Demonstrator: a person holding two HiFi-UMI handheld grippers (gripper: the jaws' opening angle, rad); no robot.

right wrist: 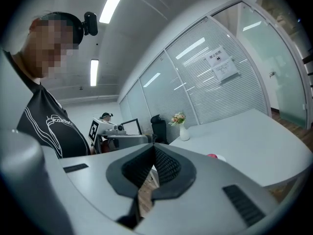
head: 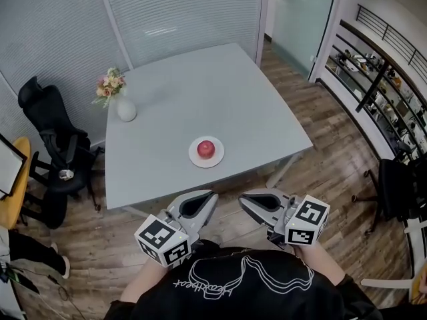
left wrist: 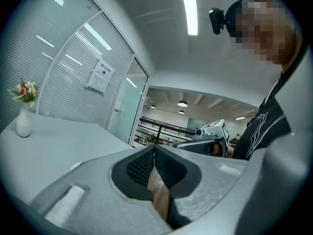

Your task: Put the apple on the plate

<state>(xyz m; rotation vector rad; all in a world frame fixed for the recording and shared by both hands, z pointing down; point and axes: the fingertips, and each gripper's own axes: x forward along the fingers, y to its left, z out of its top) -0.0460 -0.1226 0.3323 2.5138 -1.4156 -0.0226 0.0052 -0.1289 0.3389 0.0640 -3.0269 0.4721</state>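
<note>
**Apple's on the plate, both grippers shut & empty**

Ur left gripper (head: 213, 194) and right gripper (head: 242, 198) both have jaws pressed together w/ nothing btw them, tips angled in toward each other, just off the near edge of the table (head: 200, 85). The apple (head: 206, 148) sits on the white plate (head: 194, 157), out ahead of both sets of jaws & well apart from them. The flower vase (head: 125, 109) is further out, on the left jaws' side.

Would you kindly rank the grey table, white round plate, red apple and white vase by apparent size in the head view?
1. grey square table
2. white round plate
3. white vase and red apple look about alike; the vase sits farther away, so unranked.
</note>
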